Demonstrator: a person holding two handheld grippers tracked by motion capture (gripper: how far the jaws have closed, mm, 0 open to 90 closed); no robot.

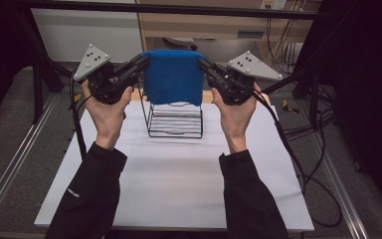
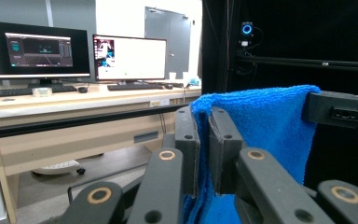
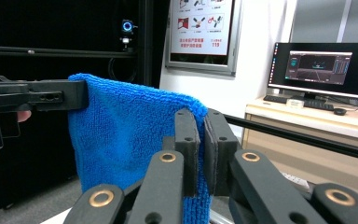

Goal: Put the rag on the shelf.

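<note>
Near, over middle of white desk (image 1: 174,184): left tongs (image 1: 144,62) and right tongs (image 1: 202,63) both clamped on top corners of blue terry cloth towel (image 1: 173,77), one corner each.

Towel hung taut between tongs, above black wire rack (image 1: 175,119) toward far edge of desk, lower hem just over rack top.

Step judged: draping towel over rack. Keep both corners level, top edge stretched, centre over rack before lowering; release together.

Towel soft, looped pile, limp. Rack thin rigid wire, open frame, box-shaped.
</note>
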